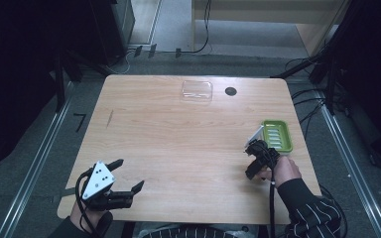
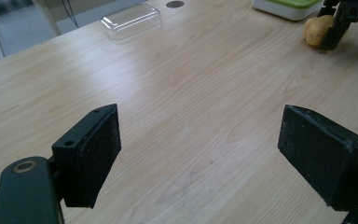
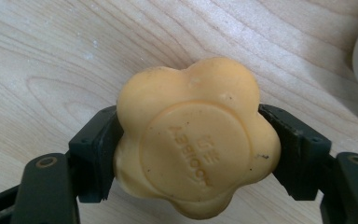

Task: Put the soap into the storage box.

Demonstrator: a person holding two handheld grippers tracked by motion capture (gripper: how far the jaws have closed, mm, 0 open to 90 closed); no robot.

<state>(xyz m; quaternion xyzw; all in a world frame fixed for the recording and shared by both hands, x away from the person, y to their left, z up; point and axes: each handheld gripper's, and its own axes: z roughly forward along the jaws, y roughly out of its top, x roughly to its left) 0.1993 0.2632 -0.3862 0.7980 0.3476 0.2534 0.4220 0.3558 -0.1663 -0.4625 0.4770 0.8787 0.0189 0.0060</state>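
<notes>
Your right gripper [image 3: 193, 140] is clamped on the yellow flower-shaped bar of soap [image 3: 196, 137], low over the wooden table [image 1: 178, 144] just beside the green soap dish [image 1: 278, 135] — so the pick looks done. What seems left is the placing; your left gripper [image 1: 124, 176] hangs wide and empty — well apart.

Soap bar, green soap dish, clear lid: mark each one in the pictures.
soap bar [image 3: 193, 140], right gripper view, on its round embossed face.
green soap dish [image 1: 287, 136], high view, on its right rim.
clear lid [image 1: 197, 91], high view, on its flat top.
</notes>
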